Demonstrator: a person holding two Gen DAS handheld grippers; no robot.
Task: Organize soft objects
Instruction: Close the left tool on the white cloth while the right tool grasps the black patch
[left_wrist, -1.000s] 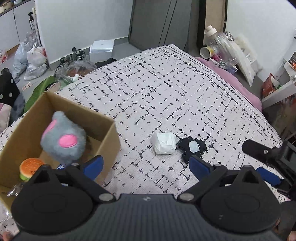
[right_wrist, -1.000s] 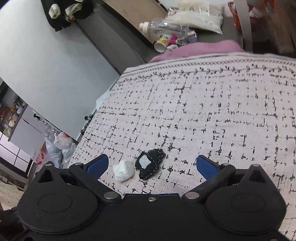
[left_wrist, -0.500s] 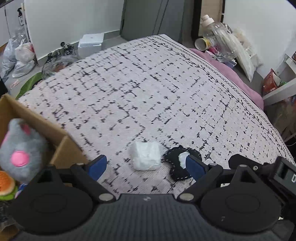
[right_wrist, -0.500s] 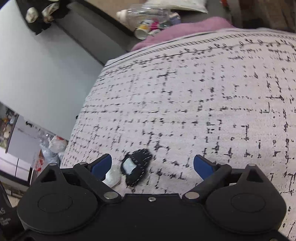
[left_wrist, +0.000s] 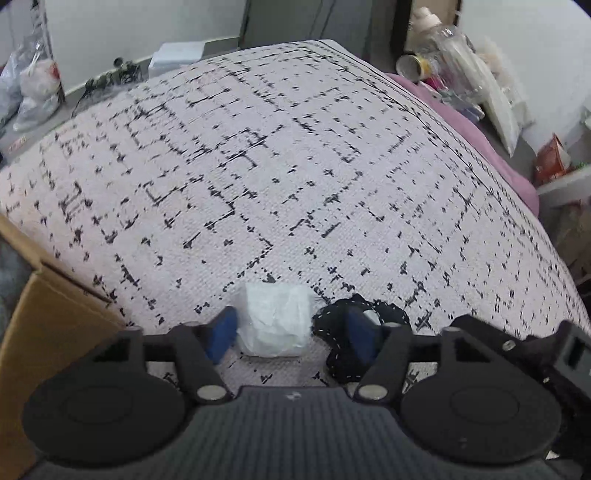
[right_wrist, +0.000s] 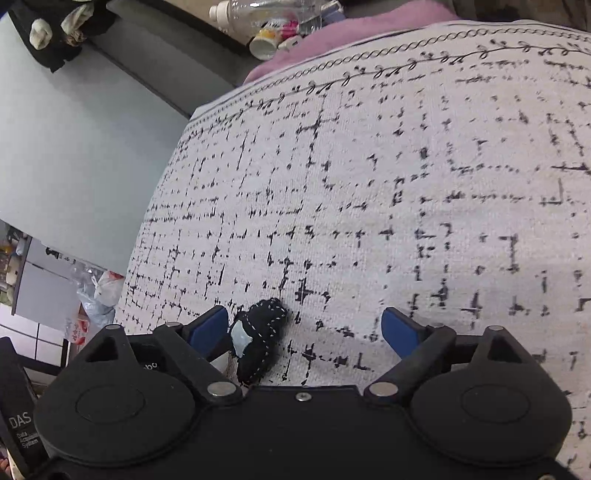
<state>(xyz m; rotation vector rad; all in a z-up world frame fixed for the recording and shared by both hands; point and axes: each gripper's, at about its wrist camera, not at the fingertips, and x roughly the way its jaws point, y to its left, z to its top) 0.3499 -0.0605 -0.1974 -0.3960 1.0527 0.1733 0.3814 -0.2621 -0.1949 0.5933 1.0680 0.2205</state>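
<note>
Your left gripper (left_wrist: 290, 332) hung low over the white bedspread with the black broken-grid print (left_wrist: 295, 166), its blue-padded jaws apart and straddling the crumpled white soft bundle (left_wrist: 275, 319); the left pad sat just beside the bundle. The black stitched fabric pouch with a pale patch (right_wrist: 256, 338) lay just right of that bundle. Your right gripper (right_wrist: 303, 328) stood wide apart too, the pouch near its left pad. The brown cardboard box (left_wrist: 48, 332) sat at the left.

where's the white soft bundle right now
In the left wrist view, the white bundle lies on the patterned bedspread between the open left gripper's fingers, just left of the black stitched pouch, with the cardboard box further left.
</note>
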